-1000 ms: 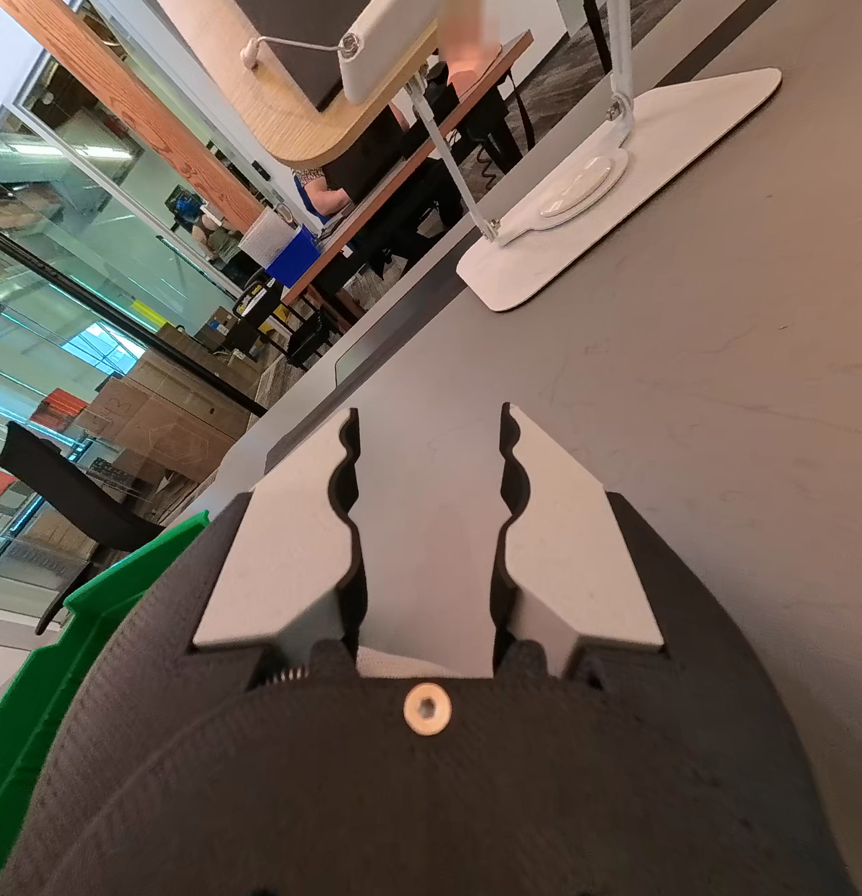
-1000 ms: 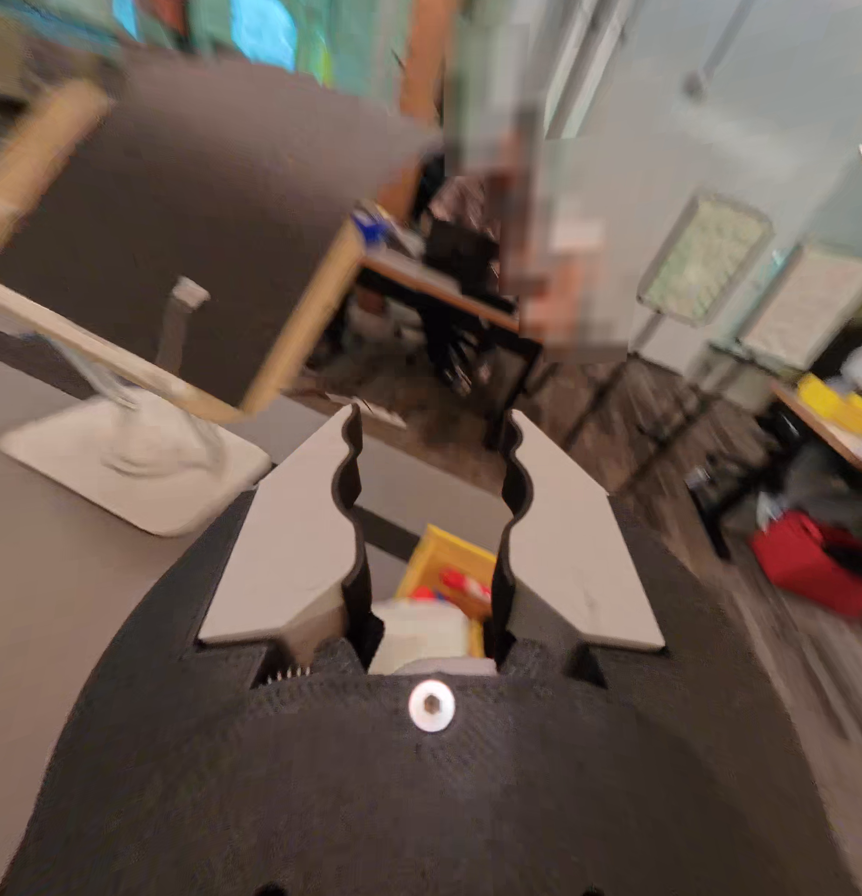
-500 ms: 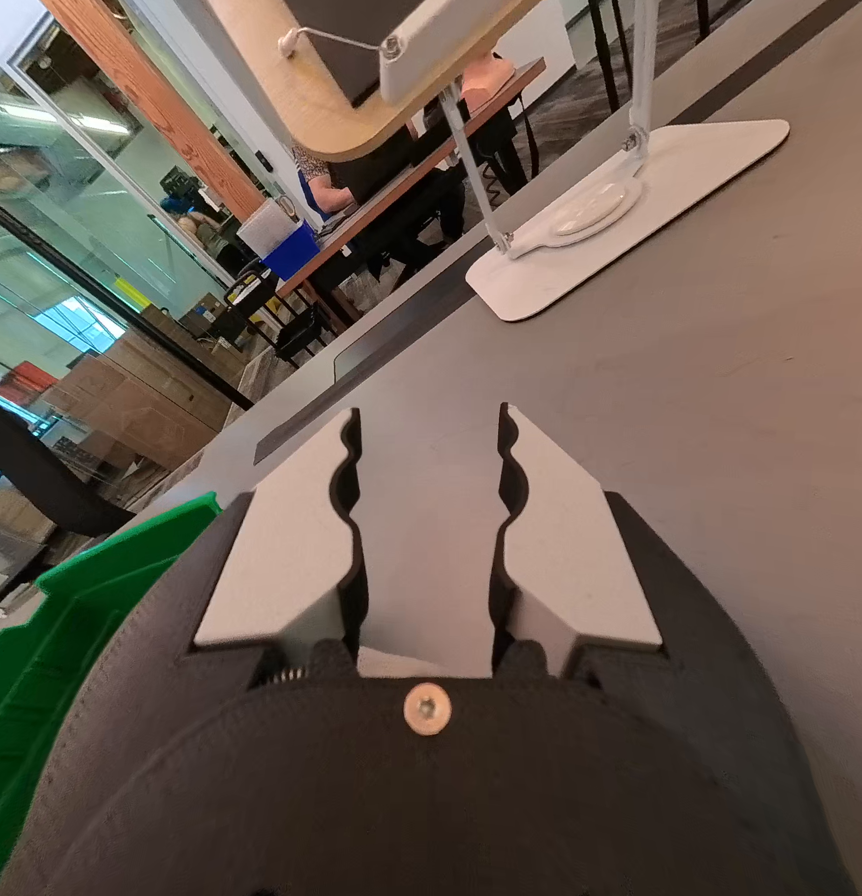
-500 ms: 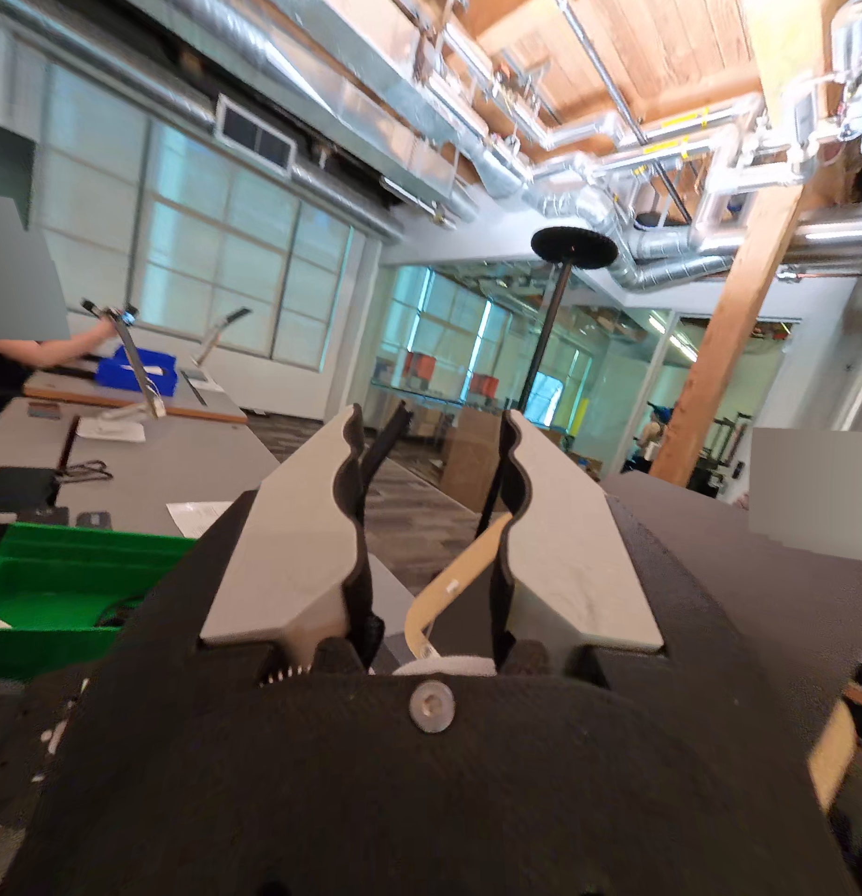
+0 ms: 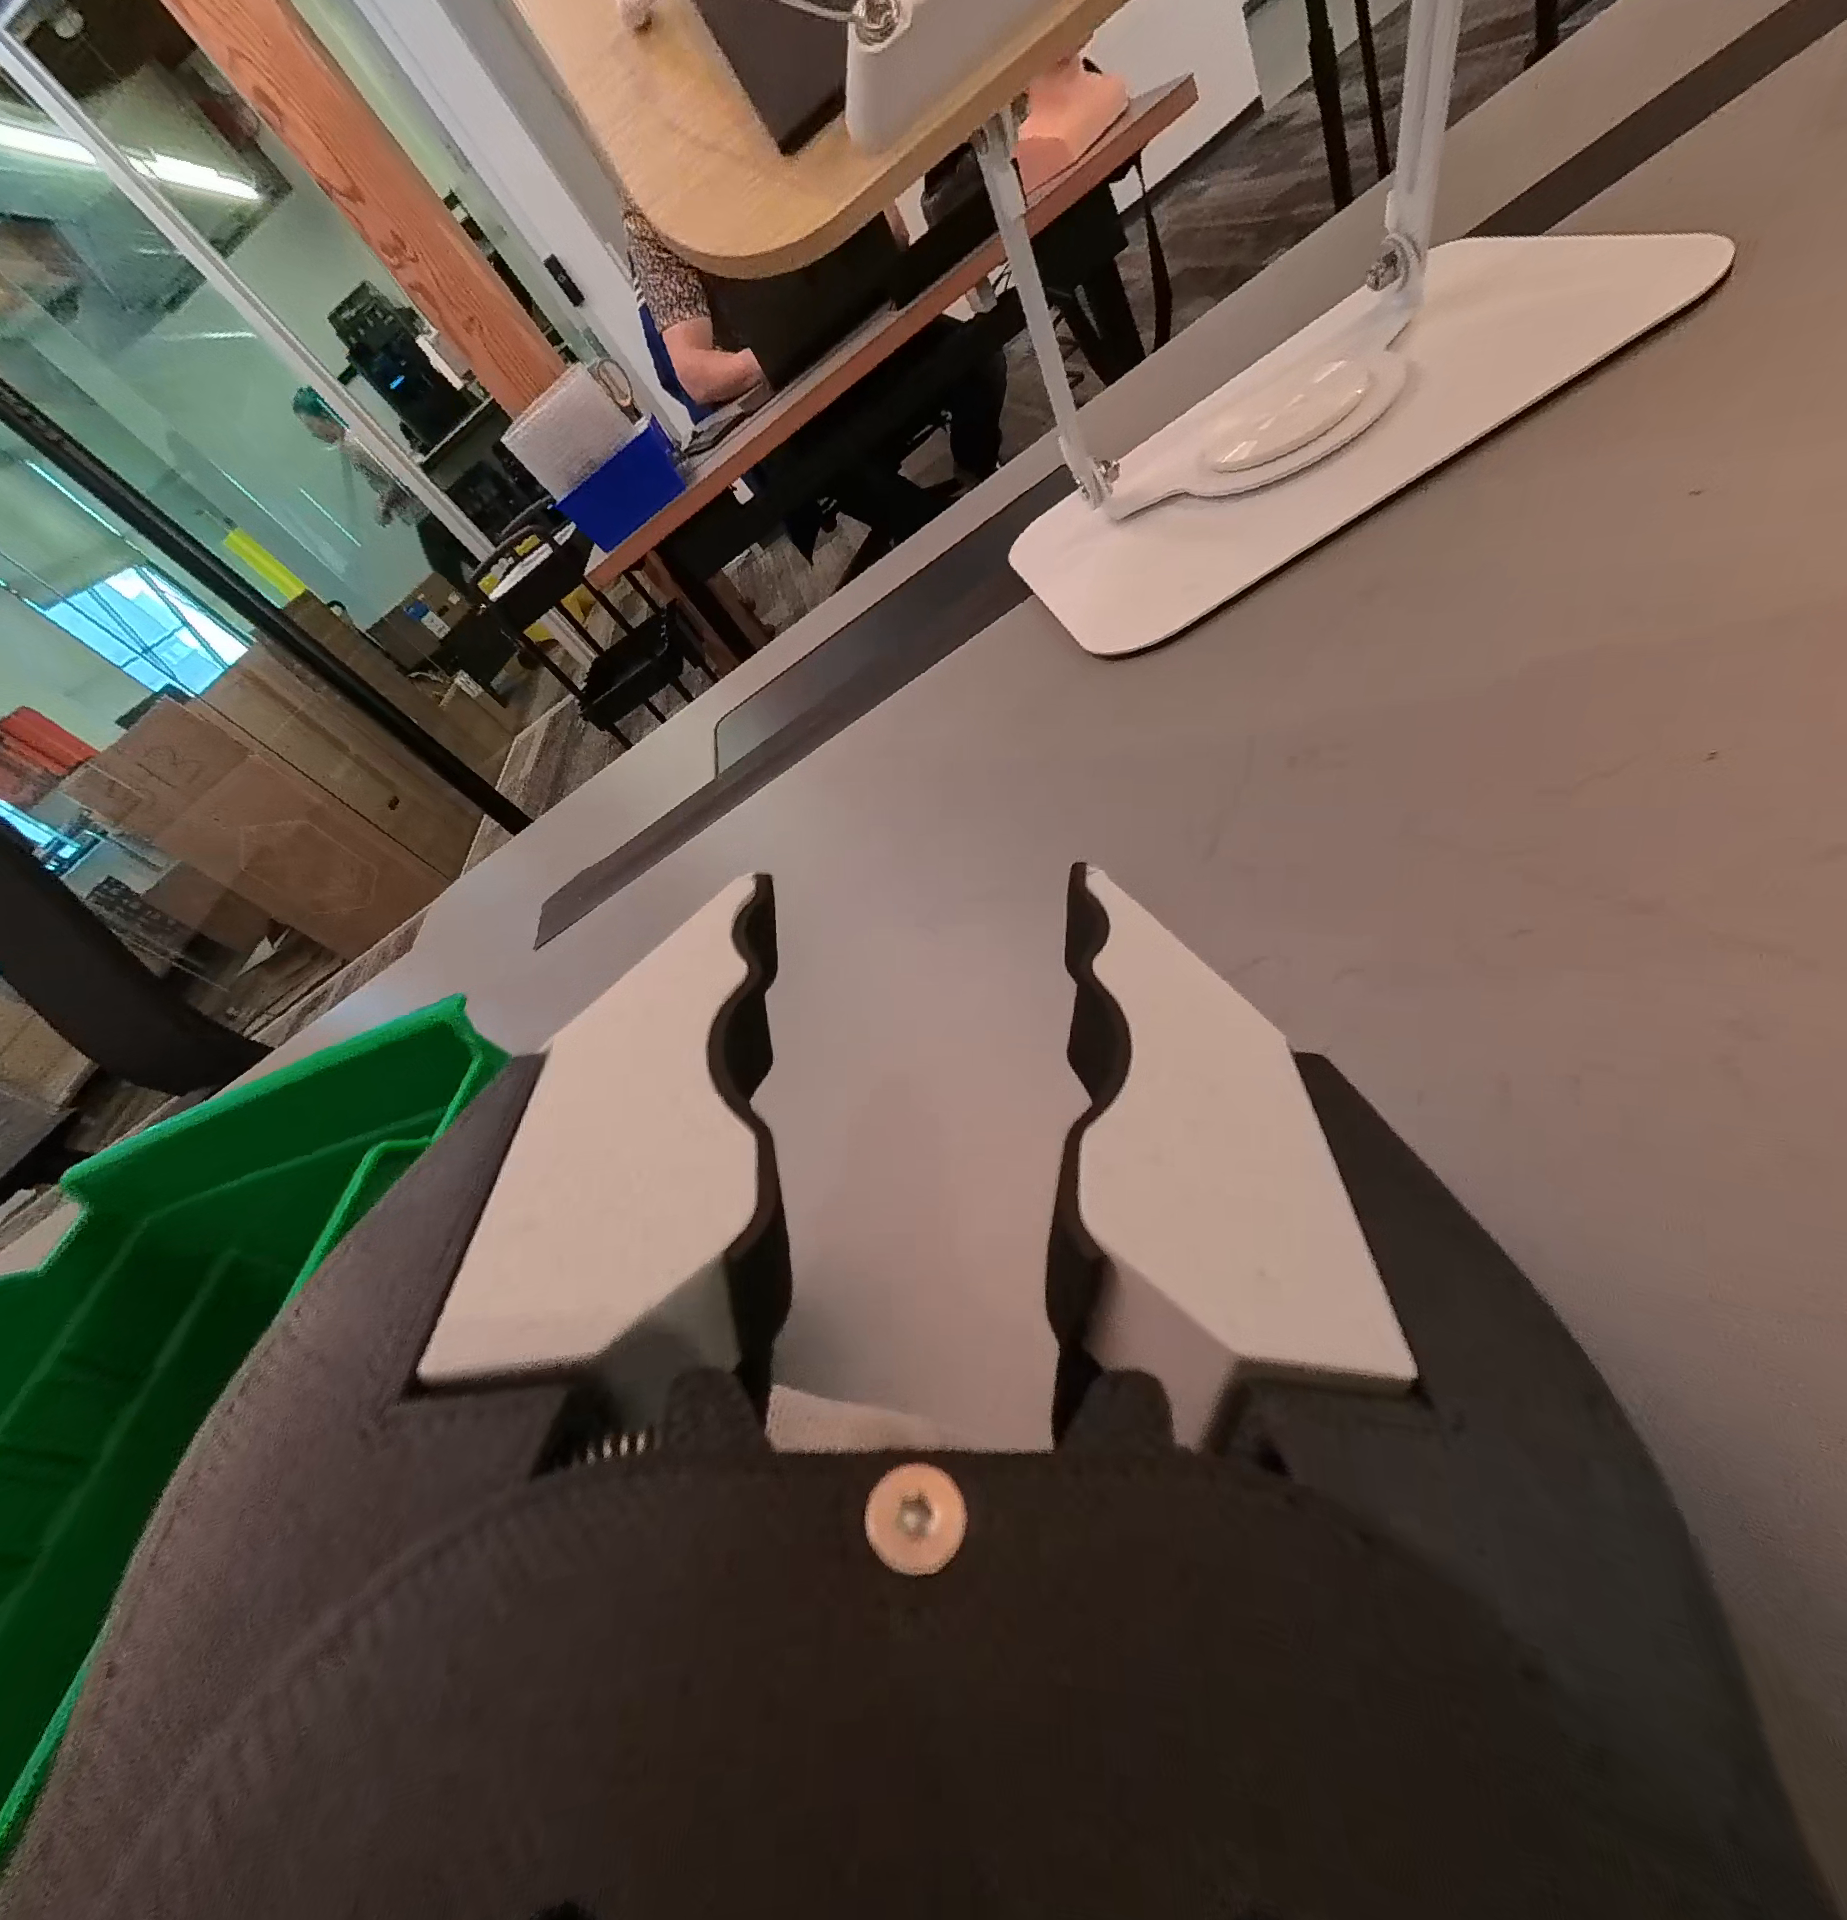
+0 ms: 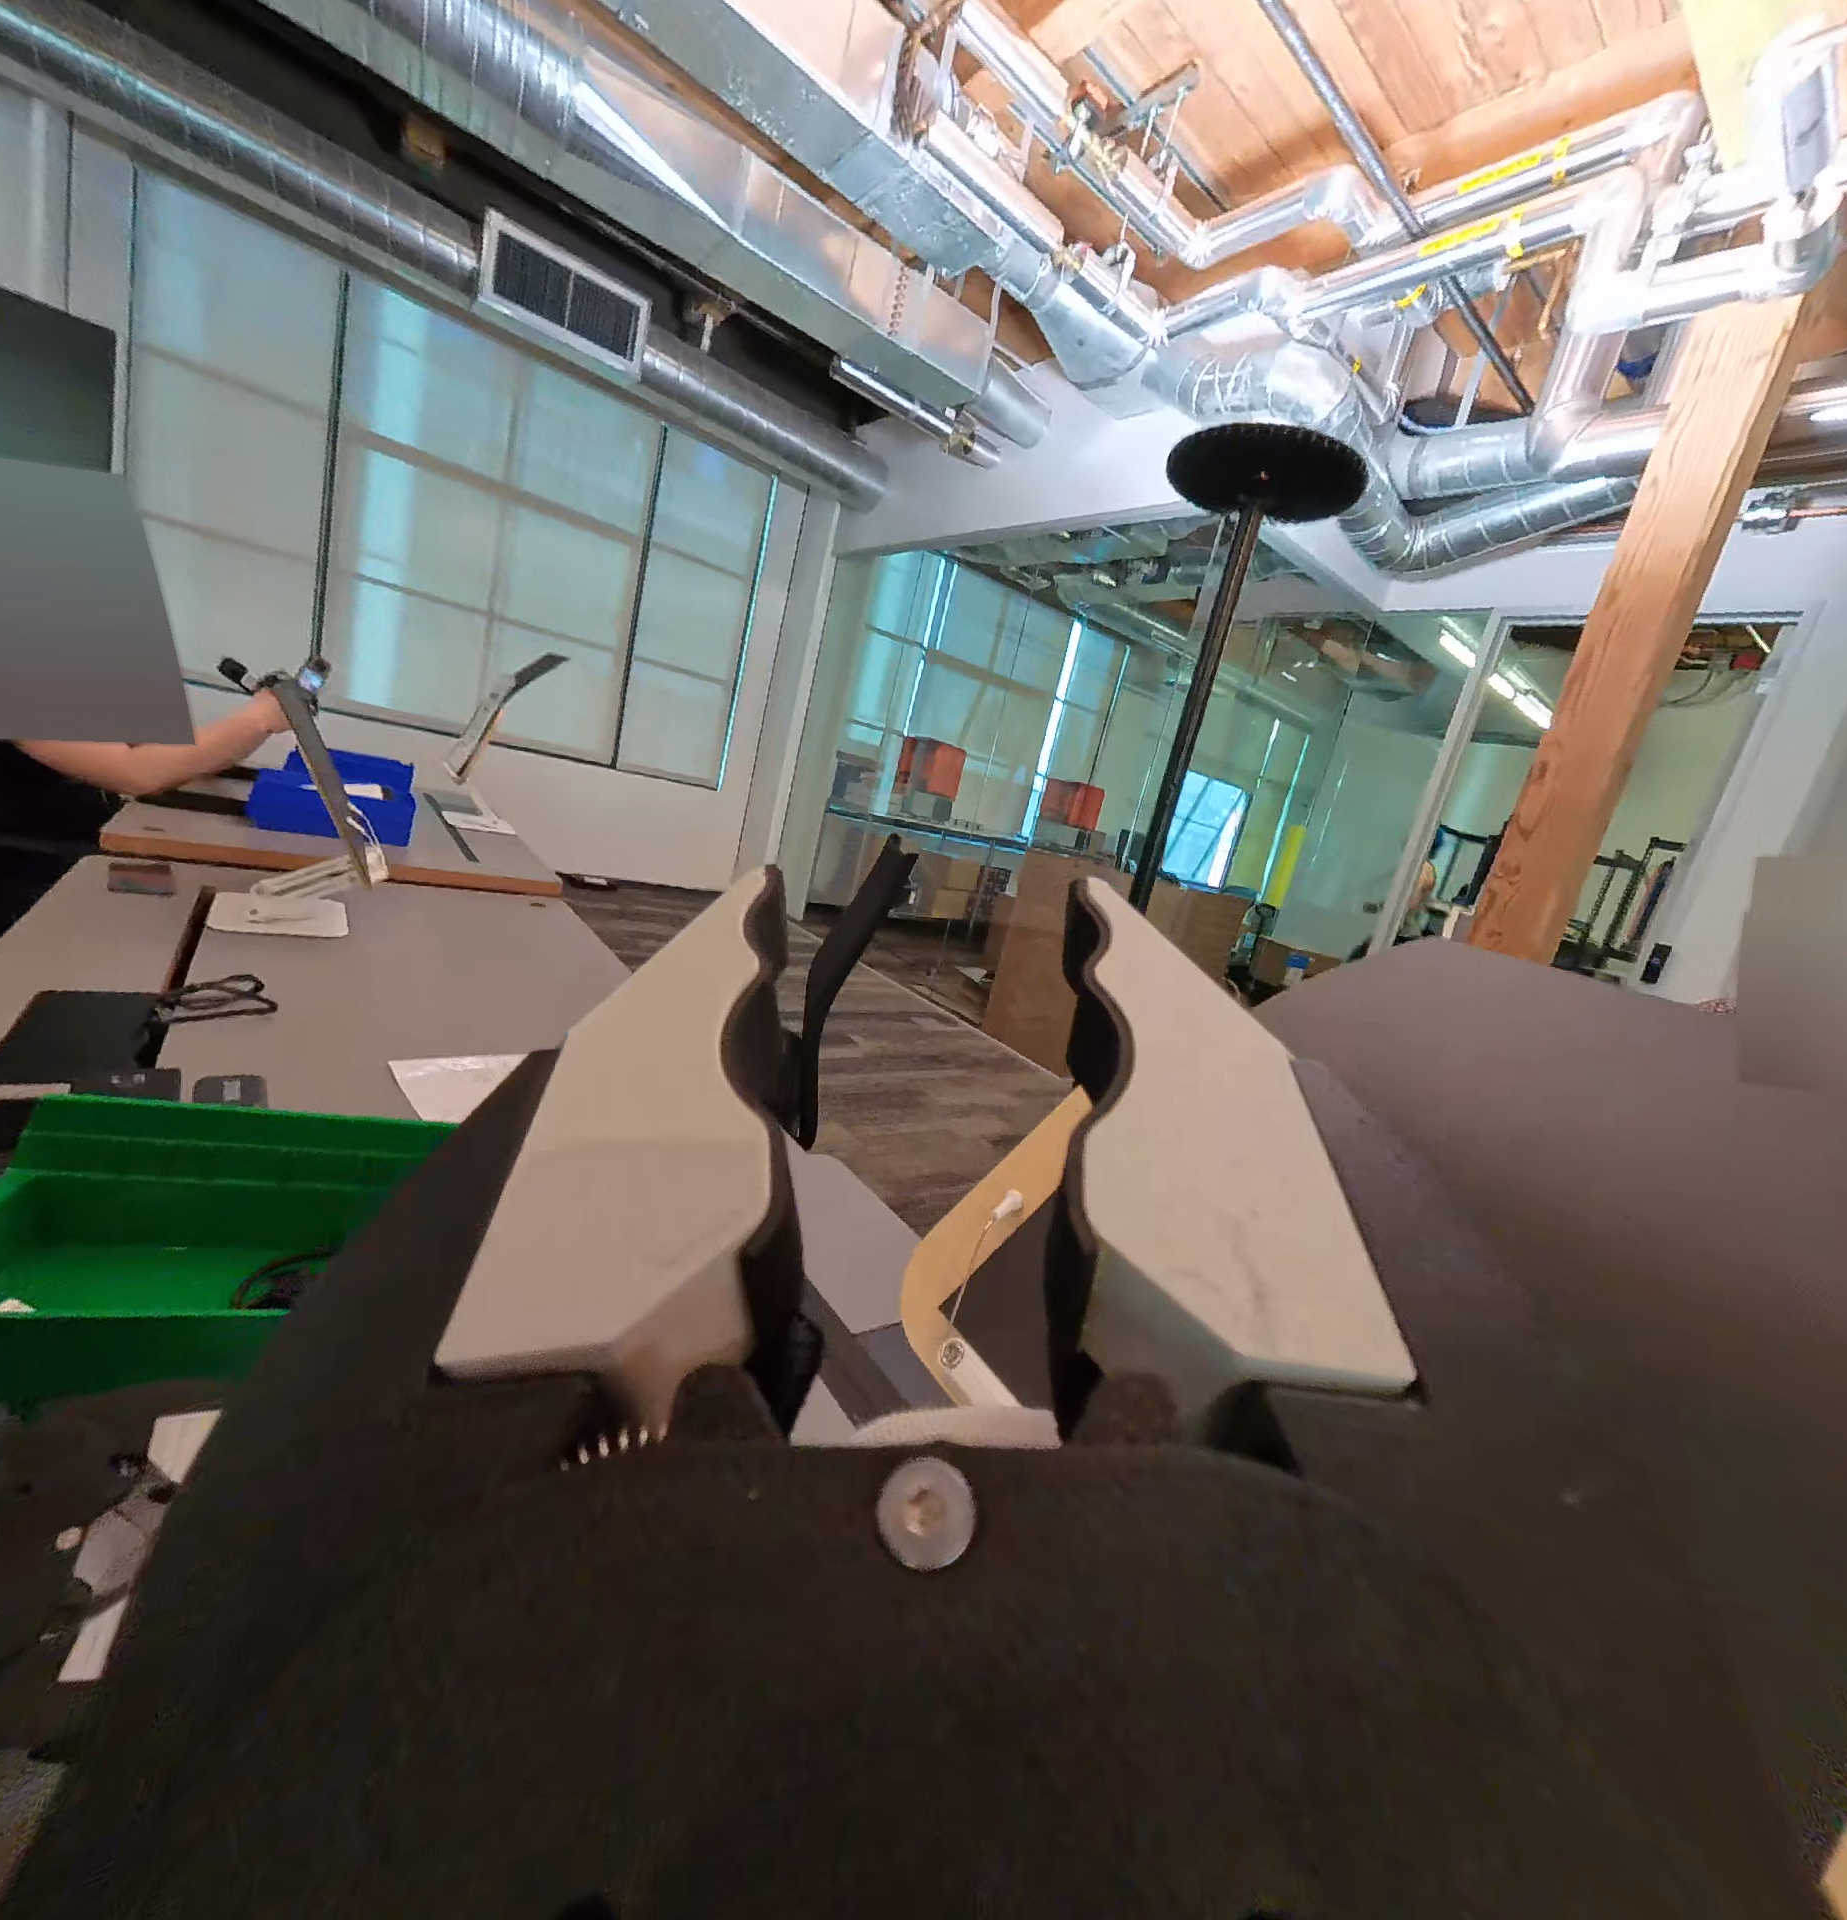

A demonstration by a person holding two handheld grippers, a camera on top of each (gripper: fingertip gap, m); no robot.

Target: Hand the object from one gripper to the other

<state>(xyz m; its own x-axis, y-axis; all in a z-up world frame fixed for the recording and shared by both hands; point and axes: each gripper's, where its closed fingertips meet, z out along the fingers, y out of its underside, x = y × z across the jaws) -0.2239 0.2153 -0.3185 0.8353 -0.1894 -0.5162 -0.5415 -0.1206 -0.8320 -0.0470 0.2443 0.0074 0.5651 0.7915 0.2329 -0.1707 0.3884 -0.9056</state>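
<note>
Since a second ago my right gripper (image 6: 919, 914) swings up toward the ceiling; both grippers stay parted, empty. Left gripper (image 5: 919, 894) hovers over the tabletop (image 5: 1470, 883); one green bin (image 5: 171, 1299) beside it. No object visible.

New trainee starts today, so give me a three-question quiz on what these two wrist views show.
1. True or false: the left tongs hold an object.
2. What colour is the bin beside the left tongs?
3. The right tongs point: A) down at the table, B) up toward the room and ceiling pipes.

Key: 1. False, both tongs are open and empty. 2. Green. 3. B.
</note>
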